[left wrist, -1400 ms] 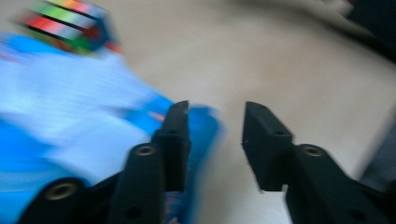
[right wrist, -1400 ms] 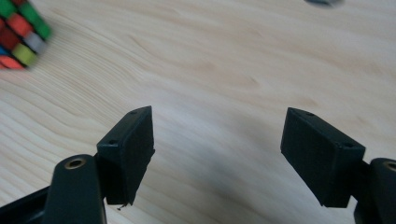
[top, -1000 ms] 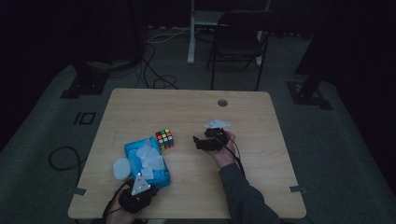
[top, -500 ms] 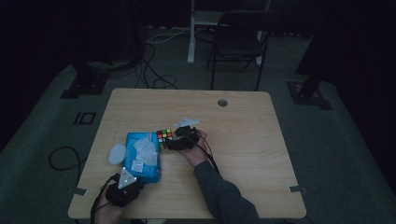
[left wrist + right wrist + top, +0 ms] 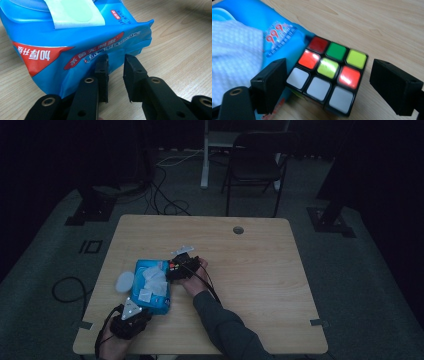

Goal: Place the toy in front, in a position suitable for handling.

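Beside wipes pack (image 5: pixel 274 32), right tool (image 5: pixel 329 85) opening, straddling cube (image 5: pixel 328 75); left tool (image 5: pixel 115 75) narrow, empty.

From above my room is dim and murky; my jaw cameras are bright, glare on the cube (image 5: pixel 327 82) (edges slightly blurred).

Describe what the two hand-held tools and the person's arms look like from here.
Both tools are black. The left tool has two blocky jaws with rough square pads on flat arms pierced by brass-ringed holes; in the high view it carries a grey three-cornered plate and trails a dark cable. The right tool has wider square pads and another brass-ringed hole. The right arm wears a dark grey long sleeve.
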A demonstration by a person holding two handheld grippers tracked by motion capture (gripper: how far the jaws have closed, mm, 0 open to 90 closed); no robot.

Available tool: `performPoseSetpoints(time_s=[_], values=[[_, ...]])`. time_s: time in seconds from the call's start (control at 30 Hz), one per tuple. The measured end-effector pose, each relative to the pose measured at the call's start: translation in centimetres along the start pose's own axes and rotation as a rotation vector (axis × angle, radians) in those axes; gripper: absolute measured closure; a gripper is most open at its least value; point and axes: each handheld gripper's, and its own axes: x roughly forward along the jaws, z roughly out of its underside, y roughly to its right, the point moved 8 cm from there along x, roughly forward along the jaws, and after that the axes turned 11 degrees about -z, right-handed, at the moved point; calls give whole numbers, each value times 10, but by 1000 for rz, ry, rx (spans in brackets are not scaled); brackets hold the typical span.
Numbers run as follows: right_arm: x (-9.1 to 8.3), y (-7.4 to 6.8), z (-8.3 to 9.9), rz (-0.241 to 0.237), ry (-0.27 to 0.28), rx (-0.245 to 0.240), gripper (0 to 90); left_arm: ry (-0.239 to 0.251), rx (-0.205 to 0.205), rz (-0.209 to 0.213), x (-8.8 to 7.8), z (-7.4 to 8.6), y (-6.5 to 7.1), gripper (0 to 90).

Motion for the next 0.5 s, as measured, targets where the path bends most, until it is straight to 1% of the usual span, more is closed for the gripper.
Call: performPoseSetpoints(time_s=[0.1,0.13,0.2,0.27,0.33,0.37,0.4,0.5], values=[[-5,8,4,18,-7,-5,165,1,-2,5,0,0,0,750],[-7,11,5,23,-12,-8,185,1,0,-2,0,0,-1,750],[-9,18,9,14,-23,-2,204,2,-10,-11,1,0,-3,742],[-8,22,9,-4,-16,4,209,-1,-22,-26,2,0,-7,731],[-7,23,7,-7,-5,-10,197,-2,-30,-41,2,-1,-12,726],[-5,22,6,-15,-3,-23,198,-1,-40,-44,2,-1,-13,725],[-3,22,5,-15,-10,-34,204,-2,-41,-49,3,-1,-15,724],[3,23,8,-32,-43,-59,269,1,-44,-53,4,-1,-20,721]])
